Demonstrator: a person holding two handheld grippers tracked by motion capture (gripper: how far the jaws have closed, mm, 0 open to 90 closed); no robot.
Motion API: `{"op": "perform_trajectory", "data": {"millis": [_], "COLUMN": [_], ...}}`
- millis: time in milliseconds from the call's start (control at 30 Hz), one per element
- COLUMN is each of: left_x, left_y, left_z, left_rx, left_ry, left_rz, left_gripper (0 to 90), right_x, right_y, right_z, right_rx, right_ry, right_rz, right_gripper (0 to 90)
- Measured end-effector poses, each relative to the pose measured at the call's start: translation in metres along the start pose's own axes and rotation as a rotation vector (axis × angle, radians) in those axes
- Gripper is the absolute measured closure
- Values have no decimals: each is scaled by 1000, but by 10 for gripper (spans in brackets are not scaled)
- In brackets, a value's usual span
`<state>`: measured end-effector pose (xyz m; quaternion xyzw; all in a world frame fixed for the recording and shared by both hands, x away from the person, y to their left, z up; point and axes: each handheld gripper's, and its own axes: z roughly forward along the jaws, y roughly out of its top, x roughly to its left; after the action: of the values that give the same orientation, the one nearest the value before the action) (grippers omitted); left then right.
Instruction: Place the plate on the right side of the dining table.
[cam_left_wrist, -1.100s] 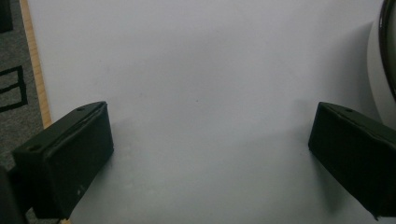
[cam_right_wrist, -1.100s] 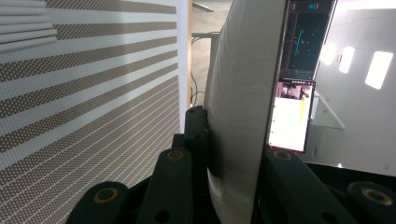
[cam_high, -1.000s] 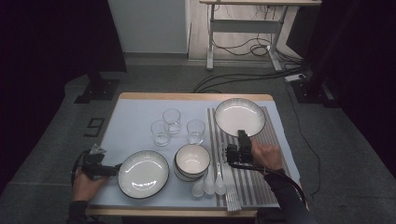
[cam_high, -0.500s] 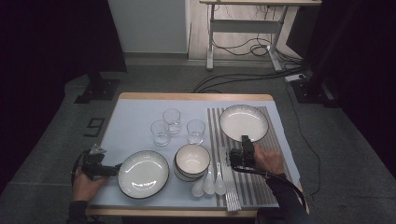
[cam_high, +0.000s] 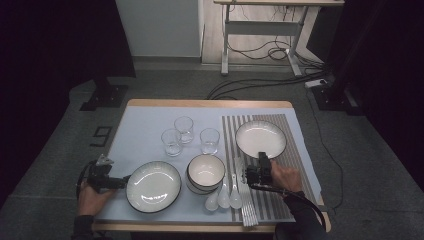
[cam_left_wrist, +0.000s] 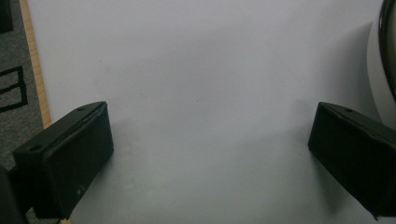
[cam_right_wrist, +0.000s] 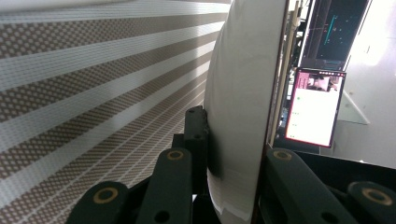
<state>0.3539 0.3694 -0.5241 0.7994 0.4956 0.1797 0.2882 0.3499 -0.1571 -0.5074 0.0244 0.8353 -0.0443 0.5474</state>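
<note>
— Down comes that plate (cam_high: 260, 138) since a second ago: it was tipped up high over the far end of the striped mat (cam_high: 295, 150), and now it lies almost flat there, on the right side of the table (cam_high: 145, 112).

— And the right tongs (cam_high: 261, 161) are clamped on its near rim. The right gripper view has the rim (cam_right_wrist: 243, 107) pinched tight between the two black jaws, mat stripes just beneath.

— So this is the set-down step, by my reading. What about the other hand?

— Left tongs (cam_high: 120, 181) sit at the near left, jaws spread wide with nothing between them, just beside the rim of the big plate (cam_high: 153, 186). Bare table under them in the left gripper view.

— Next move?

— I'd say settle the plate fully onto the mat, then let the jaws part and draw back toward the near edge without dragging it. The bowls (cam_high: 205, 173) and the spoons (cam_high: 223, 198) lie close on the left, so a straight pull-back looks safest.
</note>
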Motion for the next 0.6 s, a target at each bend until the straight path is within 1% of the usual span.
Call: {"op": "perform_trajectory", "data": {"millis": [67,167,333,567,600], "left_x": [0,0,0,0,0], "left_y": [0,0,0,0,0], "left_z": [0,0,0,0,0], "left_rx": [0,1,1,1,1], "left_ry": [0,0,0,0,0], "left_rz": [0,0,0,0,0], "left_gripper": [0,0,0,0,0], "right_x": [2,8,13,25,25], "right_y": [0,-1,-2,-3,-3], "right_z": [1,3,6,12,13], "right_rx": [0,3,11,15,19], "right_ry": [-1,11,24,54,58], "right_rz": [0,1,2,1,-7], "right_gripper": [784,784,784,784,784]}}
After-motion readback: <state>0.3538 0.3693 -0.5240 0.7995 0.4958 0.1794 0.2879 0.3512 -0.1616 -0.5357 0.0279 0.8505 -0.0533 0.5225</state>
